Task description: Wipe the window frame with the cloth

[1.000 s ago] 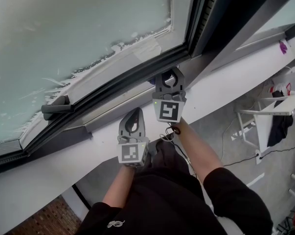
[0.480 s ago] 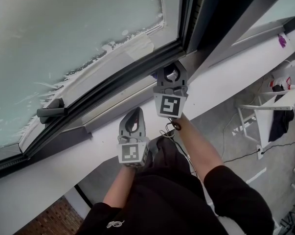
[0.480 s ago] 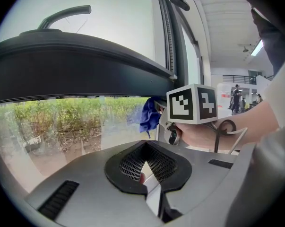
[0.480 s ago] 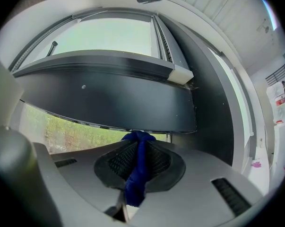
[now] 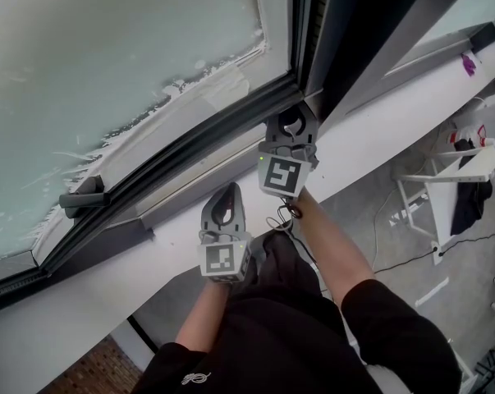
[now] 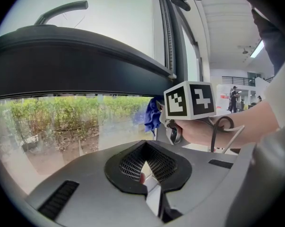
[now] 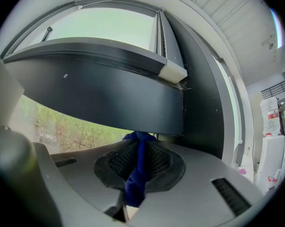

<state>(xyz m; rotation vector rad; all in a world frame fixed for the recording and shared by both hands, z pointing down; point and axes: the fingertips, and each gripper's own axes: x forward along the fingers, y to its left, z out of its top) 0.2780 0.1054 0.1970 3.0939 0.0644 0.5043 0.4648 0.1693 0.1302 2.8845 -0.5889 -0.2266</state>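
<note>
A: Right gripper point(image 7: 137, 162)?
B: Jaws clamped on the dark blue cloth point(image 7: 135, 178). The cloth's tip sits against the lower edge of the black metal window frame point(image 7: 99, 93), near its corner.
A: Left gripper point(image 6: 144, 169)?
B: Jaws together, nothing between. In the head view it is at 7 o'clock from the right one, apart from the frame.

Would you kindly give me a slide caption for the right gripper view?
Right gripper shut on the blue cloth, just below the dark window frame.
</note>
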